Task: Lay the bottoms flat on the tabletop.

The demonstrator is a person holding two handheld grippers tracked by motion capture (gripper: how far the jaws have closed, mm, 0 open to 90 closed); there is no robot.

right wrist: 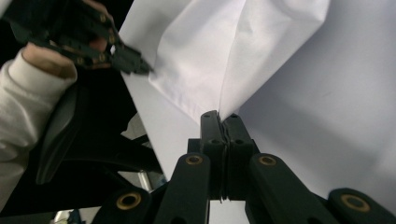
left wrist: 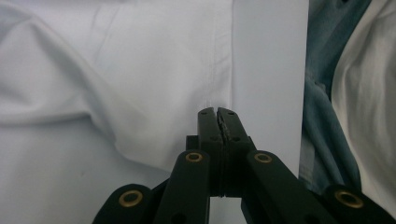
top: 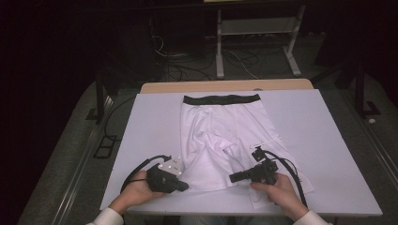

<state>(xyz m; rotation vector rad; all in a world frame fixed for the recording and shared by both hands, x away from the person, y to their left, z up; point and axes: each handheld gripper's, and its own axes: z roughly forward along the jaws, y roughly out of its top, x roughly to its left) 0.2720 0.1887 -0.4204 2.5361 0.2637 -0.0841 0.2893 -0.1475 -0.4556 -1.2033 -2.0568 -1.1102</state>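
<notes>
White cotton shorts (top: 220, 136) lie flat on the table (top: 328, 140), the dark waistband (top: 221, 99) at the far side and the leg hems near the person. I take these shorts as the landmark.

At their near left corner sits the left gripper (top: 184, 186). In the left gripper view its jaws are pressed together at the hem (left wrist: 215, 100); the tips seem to pinch the very edge of the cloth, though the bite is too small to be sure. At the near hem of the right leg is the right gripper (top: 233, 177), held by the right hand (top: 277, 187). In the right gripper view its jaws are closed on a fold of the shorts (right wrist: 224, 60), and the cloth rises from the tips like a small tent, so it is surely gripped and lifted a little.

I judge the two holds are placed at the hem corners so that the lower part can be carried toward the waistband for folding (a guess from the positions alone).

From above one sees the whole garment and where both grippers stand along the hem, but not the jaws. Each gripper view shows the closed jaws from close. Beyond its own jaws, the right gripper view also shows the left gripper (right wrist: 135, 65) with the left hand (right wrist: 46, 63) at the far corner of the hem.
</notes>
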